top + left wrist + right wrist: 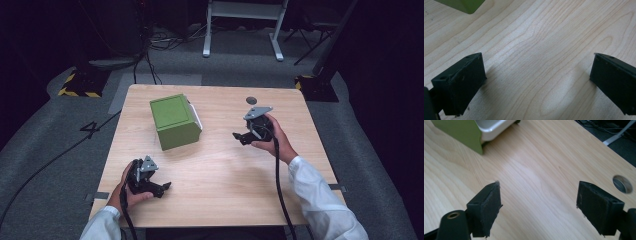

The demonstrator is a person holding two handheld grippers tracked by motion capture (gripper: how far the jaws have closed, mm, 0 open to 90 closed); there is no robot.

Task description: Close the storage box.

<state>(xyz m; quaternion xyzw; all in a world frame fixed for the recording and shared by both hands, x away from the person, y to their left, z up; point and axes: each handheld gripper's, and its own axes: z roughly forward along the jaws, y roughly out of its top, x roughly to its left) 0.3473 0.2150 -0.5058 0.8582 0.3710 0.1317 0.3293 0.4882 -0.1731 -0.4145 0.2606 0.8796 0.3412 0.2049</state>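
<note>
Both claws, left gripper (165, 187) and right gripper (239, 136), gape empty; next I reach frame-centre-left for the green box (174, 121).

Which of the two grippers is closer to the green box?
The right gripper, by a little. It sits open to the right of the green box, level with the box's near edge. The left gripper, also open, is on the table's near side, well below the box.

White sleeves (320, 200); black grippers, left (161, 189) and right (239, 137), with grey three-cornered plates and trailing black cables
</note>
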